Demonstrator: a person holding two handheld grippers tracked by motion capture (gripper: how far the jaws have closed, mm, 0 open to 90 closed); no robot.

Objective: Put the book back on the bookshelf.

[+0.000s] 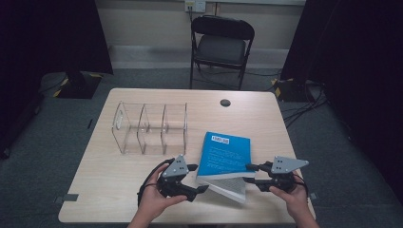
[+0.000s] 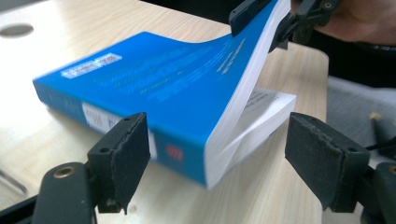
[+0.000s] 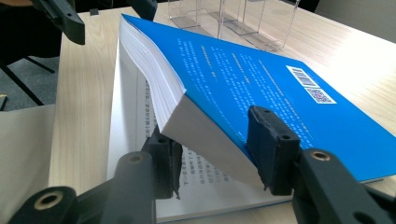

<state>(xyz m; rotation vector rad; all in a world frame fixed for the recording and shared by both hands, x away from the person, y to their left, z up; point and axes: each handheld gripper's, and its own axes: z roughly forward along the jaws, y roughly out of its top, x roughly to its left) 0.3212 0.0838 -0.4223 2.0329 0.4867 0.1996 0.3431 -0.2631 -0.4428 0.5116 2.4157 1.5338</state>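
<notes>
1. The blue book point(image 1: 223, 154) lies on the bench point(image 1: 119, 185), long axis running away from the person, barcode end farthest.
2. The right gripper point(image 1: 251, 173) has its fingers point(image 3: 273, 147) clamped on a lifted block of pages and the cover (lower pages stay flat).
3. The left gripper point(image 1: 198, 178), at the book's near-left corner, has fingers spread wide, touching nothing.
4. A clear acrylic organizer point(image 1: 149, 127) stands left of the book; a black chair point(image 1: 221, 45) beyond it.
</notes>
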